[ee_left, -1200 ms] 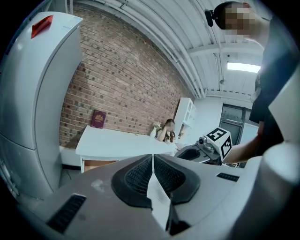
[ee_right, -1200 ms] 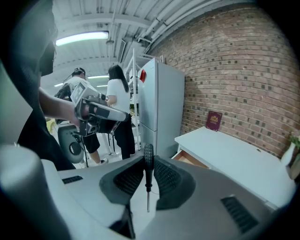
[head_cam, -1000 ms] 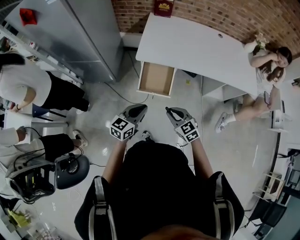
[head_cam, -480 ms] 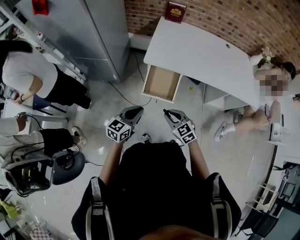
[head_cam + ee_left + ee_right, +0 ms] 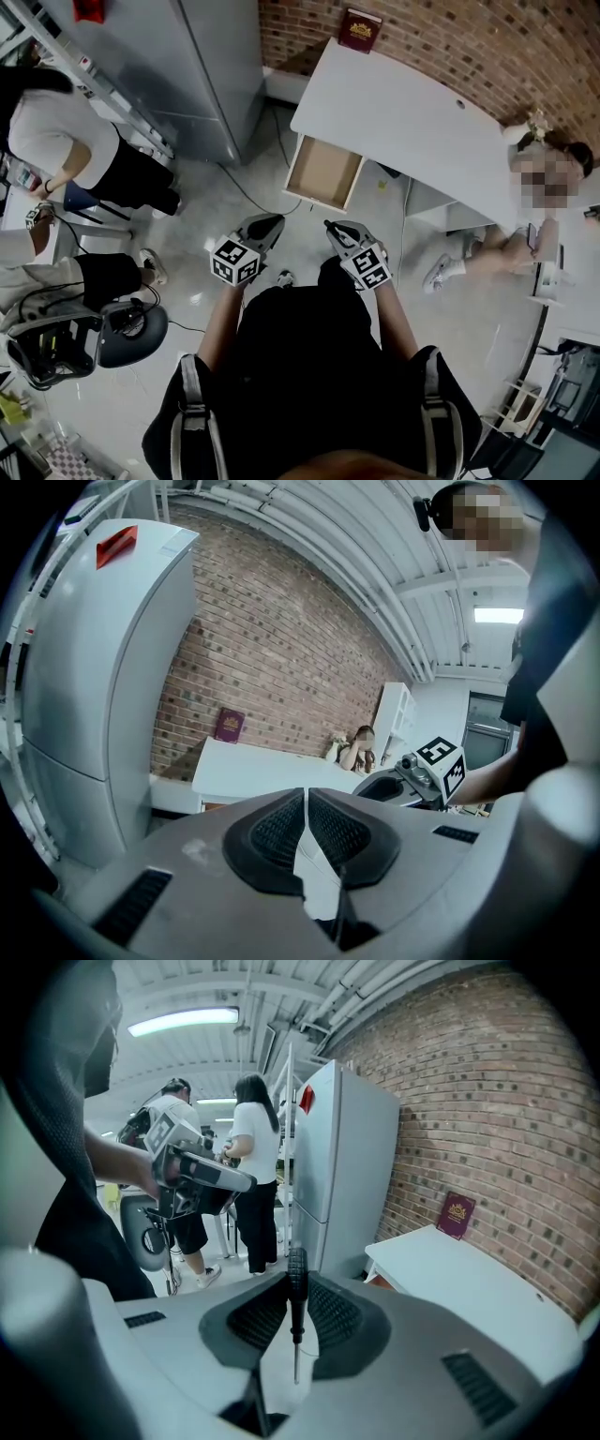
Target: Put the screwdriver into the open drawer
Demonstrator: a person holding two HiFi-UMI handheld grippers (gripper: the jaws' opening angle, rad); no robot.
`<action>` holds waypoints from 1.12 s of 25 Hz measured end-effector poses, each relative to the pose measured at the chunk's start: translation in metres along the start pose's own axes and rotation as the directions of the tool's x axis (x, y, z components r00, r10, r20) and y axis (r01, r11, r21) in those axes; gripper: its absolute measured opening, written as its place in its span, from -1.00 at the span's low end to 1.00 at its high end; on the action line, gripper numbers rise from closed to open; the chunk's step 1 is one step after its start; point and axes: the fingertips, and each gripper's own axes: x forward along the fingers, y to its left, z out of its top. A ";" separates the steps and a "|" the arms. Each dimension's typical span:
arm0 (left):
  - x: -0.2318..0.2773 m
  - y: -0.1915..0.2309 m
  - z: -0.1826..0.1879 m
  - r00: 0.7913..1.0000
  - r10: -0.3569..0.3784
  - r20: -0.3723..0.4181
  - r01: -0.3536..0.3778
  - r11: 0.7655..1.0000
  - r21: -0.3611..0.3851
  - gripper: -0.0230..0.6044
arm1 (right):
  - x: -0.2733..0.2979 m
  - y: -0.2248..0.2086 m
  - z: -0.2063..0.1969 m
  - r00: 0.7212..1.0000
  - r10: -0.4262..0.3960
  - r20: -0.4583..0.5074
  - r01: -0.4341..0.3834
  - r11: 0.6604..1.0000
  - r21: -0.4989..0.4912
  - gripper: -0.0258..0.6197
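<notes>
We hold the small screwdriver with the black ribbed plastic handle and thin bright steel shaft point(image 5: 296, 1309) in our right gripper point(image 5: 295, 1326); its dark, cross-hatched rubber pads are clamped on the tool, the handle standing out at the jaw tips and the shaft running back between the pads toward the camera. Our left gripper point(image 5: 307, 829) has its pads pressed together on nothing, so it is free.

The shallow open drawer with the pale brown board bottom and white front point(image 5: 323, 173) is pulled out from under the smooth white desk point(image 5: 403, 117) against the red brick wall point(image 5: 450, 37); it lies ahead of both grippers and well apart from them, across glossy pale floor point(image 5: 281, 211), and its bottom looks bare.

The step in hand, as we judge it, is the carry to the drawer. We should bring the right gripper over the middle of the drawer, not its rim; sink it low between the walls before parting the jaws; and lay the tool along the drawer's length, since a round handle and a slick steel shaft will likely roll or bounce on hard board if dropped from above. The grip is on a narrow object, so we should move without jolts; the left gripper could stay to the side, clear of the drawer front.
</notes>
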 end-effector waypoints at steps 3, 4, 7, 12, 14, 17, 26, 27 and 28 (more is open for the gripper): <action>0.009 0.006 0.004 1.000 0.016 0.007 -0.016 1.000 -0.009 -0.85 | 0.001 -0.013 0.001 1.000 0.012 -0.006 -0.012 1.000 -0.010 -0.54; 0.013 0.008 0.006 1.000 0.019 0.008 -0.019 1.000 -0.010 -0.85 | 0.002 -0.018 0.001 1.000 0.013 -0.007 -0.013 1.000 -0.010 -0.54; 0.026 0.014 0.012 0.999 0.035 0.012 -0.035 0.999 -0.014 -0.85 | 0.007 -0.035 -0.002 0.999 0.031 -0.015 -0.031 0.999 -0.011 -0.54; 0.045 0.026 0.020 0.997 0.078 0.015 -0.077 0.996 -0.043 -0.85 | 0.021 -0.060 0.002 0.996 0.085 -0.028 -0.086 0.996 -0.031 -0.54; 0.053 0.031 0.020 0.996 0.091 0.010 -0.090 0.994 -0.055 -0.85 | 0.026 -0.070 0.004 0.994 0.103 -0.033 -0.104 0.994 -0.038 -0.54; 0.067 0.036 0.018 0.992 0.123 0.005 -0.122 0.990 -0.070 -0.85 | 0.032 -0.084 -0.003 0.988 0.145 -0.051 -0.147 0.988 -0.040 -0.54; 0.094 0.056 0.010 0.974 0.223 -0.025 -0.224 0.965 -0.138 -0.85 | 0.060 -0.121 -0.025 0.952 0.270 -0.142 -0.284 0.955 -0.088 -0.54; 0.095 0.059 0.009 0.972 0.233 -0.031 -0.235 0.961 -0.147 -0.85 | 0.065 -0.124 -0.027 0.947 0.283 -0.149 -0.298 0.951 -0.088 -0.54; 0.096 0.062 0.007 0.969 0.243 -0.035 -0.246 0.957 -0.155 -0.85 | 0.069 -0.127 -0.029 0.942 0.296 -0.157 -0.311 0.946 -0.087 -0.54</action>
